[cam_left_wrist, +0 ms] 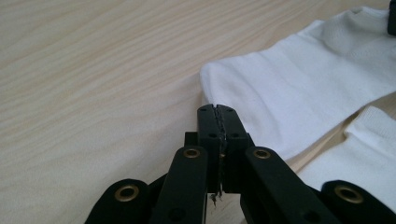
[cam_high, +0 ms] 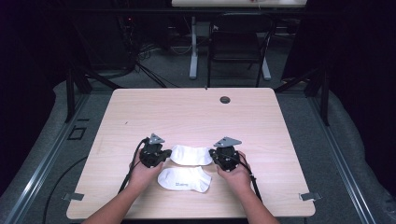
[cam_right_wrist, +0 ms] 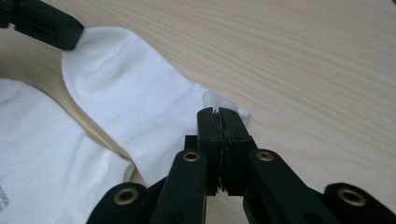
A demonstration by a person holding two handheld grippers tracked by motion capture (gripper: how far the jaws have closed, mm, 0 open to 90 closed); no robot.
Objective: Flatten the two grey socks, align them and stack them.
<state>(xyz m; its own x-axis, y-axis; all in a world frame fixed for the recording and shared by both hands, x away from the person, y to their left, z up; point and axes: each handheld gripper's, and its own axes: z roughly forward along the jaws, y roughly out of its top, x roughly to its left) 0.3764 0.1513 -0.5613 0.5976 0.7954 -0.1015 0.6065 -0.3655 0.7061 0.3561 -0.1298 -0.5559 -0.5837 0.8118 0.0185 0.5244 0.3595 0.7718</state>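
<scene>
left hand-held gripper (cam_left_wrist: 218, 108) pressed together, beside far sock (cam_left_wrist: 299, 88) | right hand-held gripper (cam_right_wrist: 219, 111) pinching its edge

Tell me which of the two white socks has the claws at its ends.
The far sock, lying between the left claw and the right claw. The near sock, with grey print, lies apart by the hands.

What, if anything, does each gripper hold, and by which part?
Both grip the farther white sock. The left gripper pinches the edge of one end; the right gripper pinches the edge of the opposite end. The nearer sock lies free.
</scene>
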